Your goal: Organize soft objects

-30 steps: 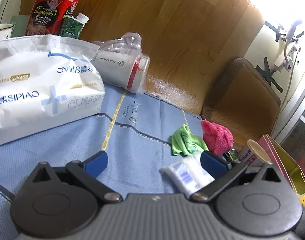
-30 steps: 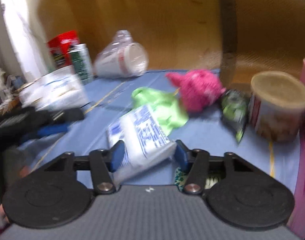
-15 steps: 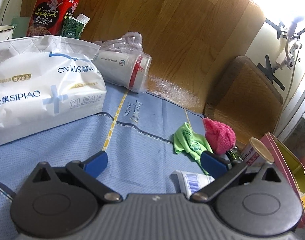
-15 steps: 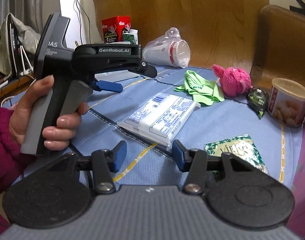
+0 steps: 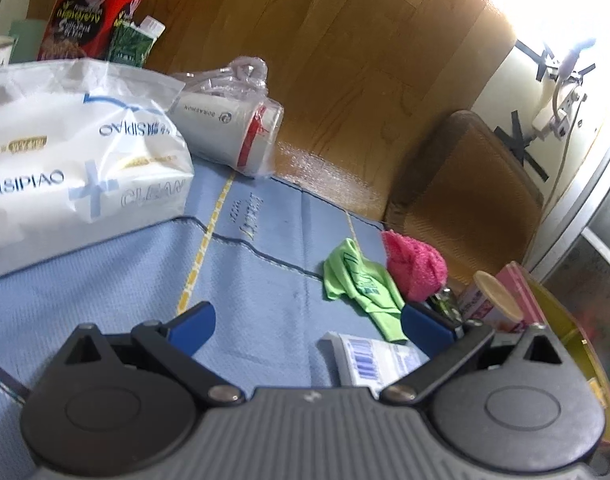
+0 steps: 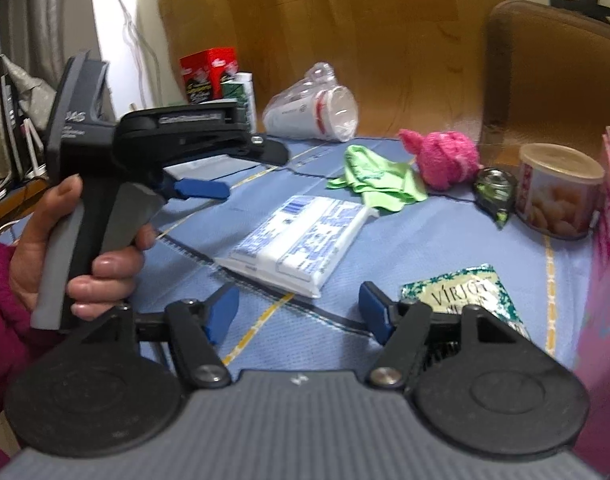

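Tissue pack (image 6: 301, 236) is left flat on the blue mat (image 6: 445, 240), released as the right gripper (image 6: 301, 314) jaws are opening, while the left gripper (image 5: 309, 326) is held agape and empty.

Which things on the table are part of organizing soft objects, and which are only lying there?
For the job:
- tissue pack
- green cloth
- pink plush
- big tissue bag

Just lying about:
- nut can
- red box
- bagged cups
- tape measure
- green packet
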`<state>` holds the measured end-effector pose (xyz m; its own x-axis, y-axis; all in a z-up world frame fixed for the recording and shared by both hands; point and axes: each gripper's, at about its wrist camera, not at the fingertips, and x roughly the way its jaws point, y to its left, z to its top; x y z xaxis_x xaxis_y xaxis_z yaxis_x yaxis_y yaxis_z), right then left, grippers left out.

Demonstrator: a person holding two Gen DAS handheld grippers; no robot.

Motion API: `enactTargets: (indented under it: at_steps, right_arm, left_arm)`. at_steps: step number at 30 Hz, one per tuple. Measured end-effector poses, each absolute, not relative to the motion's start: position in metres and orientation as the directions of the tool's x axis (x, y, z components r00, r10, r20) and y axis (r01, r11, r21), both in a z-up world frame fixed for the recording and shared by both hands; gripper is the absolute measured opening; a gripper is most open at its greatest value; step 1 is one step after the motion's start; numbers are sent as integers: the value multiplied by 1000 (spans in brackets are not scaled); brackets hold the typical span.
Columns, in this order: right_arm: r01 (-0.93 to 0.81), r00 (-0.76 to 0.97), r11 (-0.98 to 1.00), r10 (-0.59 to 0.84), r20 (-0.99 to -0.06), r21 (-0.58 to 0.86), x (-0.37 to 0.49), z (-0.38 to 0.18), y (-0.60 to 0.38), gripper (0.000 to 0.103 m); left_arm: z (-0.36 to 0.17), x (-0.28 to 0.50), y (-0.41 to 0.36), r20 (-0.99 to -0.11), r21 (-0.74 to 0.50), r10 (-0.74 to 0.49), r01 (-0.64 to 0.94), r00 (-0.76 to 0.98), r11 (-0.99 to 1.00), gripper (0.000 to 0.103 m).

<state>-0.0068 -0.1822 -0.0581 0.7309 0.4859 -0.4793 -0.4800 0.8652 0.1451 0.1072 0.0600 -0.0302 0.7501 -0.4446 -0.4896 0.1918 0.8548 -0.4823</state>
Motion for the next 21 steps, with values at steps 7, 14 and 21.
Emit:
enactTargets:
  at_steps: [7, 14, 21]
  right_arm:
    - [-454, 737, 881, 456, -499, 134, 2, -59, -178, 76]
    - [-517, 702, 853, 471, -534, 72, 28, -59, -148, 59]
    - [-446, 805, 894, 423, -416, 44, -5, -42, -161, 51]
  left_arm:
    - [-21, 82, 43, -500, -465, -504, 273, 704, 842, 98]
    - [-27, 77, -1, -578, -375, -508, 345, 638, 860, 80]
    - [15, 55, -21, -489, -380, -570, 427, 660, 820, 80]
